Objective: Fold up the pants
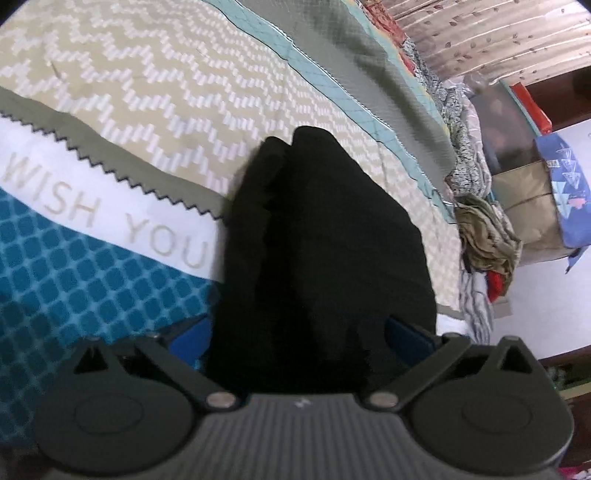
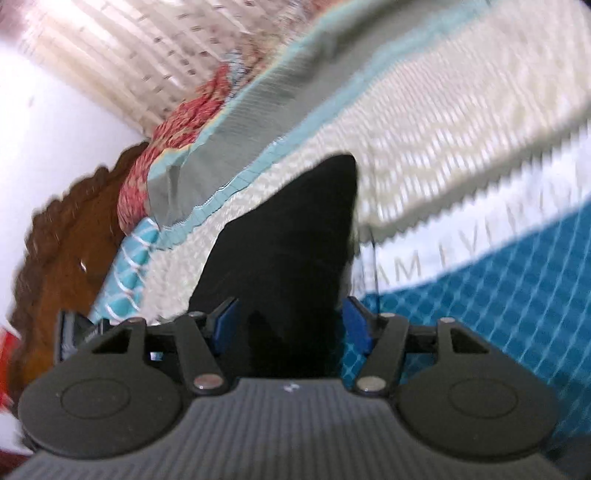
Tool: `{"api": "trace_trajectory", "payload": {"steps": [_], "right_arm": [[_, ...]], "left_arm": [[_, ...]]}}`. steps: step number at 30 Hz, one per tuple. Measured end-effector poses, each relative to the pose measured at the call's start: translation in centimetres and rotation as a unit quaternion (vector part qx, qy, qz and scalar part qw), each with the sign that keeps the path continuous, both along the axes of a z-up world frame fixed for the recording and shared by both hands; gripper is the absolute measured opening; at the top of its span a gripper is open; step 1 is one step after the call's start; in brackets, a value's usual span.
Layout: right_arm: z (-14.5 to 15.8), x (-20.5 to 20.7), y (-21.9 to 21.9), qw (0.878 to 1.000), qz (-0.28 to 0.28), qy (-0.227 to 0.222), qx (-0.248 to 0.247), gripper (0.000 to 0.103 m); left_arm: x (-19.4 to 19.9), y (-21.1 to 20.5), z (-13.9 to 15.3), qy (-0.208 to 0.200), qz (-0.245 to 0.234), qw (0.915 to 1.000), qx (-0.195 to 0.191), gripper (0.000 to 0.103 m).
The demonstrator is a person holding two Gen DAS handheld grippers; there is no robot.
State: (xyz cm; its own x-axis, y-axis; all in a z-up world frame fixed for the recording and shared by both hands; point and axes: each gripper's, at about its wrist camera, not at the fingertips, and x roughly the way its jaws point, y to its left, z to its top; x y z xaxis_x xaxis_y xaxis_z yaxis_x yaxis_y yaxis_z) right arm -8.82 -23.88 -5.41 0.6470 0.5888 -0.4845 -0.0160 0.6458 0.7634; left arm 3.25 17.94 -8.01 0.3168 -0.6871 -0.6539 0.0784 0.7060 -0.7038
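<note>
The left gripper (image 1: 299,332) is holding a thick bundle of the black pants (image 1: 317,251) between its blue pads (image 1: 408,334); the jaws are standing fairly wide apart, and the cloth is filling the whole gap between them. From there the pants are stretching away over the bed (image 1: 147,74), ending in two rounded folds lying on the beige zigzag part of the bedspread (image 1: 110,243), just beside the white band printed with "WISH YOU". Past the far edge of the bed, a heap of crumpled clothes (image 1: 487,236) is sitting near a brown box (image 1: 528,206), with a patterned curtain (image 1: 498,33) hanging behind.

The right gripper (image 2: 291,325) is also gripping the pants (image 2: 280,243), its blue pads (image 2: 356,328) set partly apart with black cloth bunched between them. In this view the pants are narrowing to a point over the beige area of the bed (image 2: 443,110), while the blue checked part of the bedspread (image 2: 498,288) is lying to the right. The view is blurred. A red floral cloth (image 2: 177,147) is lying at the bed's far edge, next to a carved brown wooden headboard (image 2: 62,243)
</note>
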Motion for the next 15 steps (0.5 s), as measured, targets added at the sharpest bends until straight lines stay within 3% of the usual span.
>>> {"api": "trace_trajectory", "payload": {"steps": [6, 8, 11, 15], "right_arm": [[-1.7, 1.2, 1.3, 0.998, 0.02, 0.033, 0.052, 0.065], [-1.4, 1.1, 1.8, 0.997, 0.034, 0.036, 0.053, 0.065], [-2.2, 1.6, 3.0, 0.997, 0.04, 0.053, 0.035, 0.066], [-1.1, 2.3, 4.9, 0.997, 0.06, 0.04, -0.03, 0.066]], "left_arm": [[-0.4, -1.2, -1.2, 0.0, -0.011, 0.9999, 0.01, 0.094], [-0.9, -1.5, -1.0, -0.015, -0.018, 0.9994, 0.024, 0.08], [-0.9, -1.7, -1.2, -0.007, -0.008, 0.9995, 0.03, 0.065], [-0.8, -1.6, -1.3, -0.004, 0.002, 0.9991, 0.043, 0.06]]}}
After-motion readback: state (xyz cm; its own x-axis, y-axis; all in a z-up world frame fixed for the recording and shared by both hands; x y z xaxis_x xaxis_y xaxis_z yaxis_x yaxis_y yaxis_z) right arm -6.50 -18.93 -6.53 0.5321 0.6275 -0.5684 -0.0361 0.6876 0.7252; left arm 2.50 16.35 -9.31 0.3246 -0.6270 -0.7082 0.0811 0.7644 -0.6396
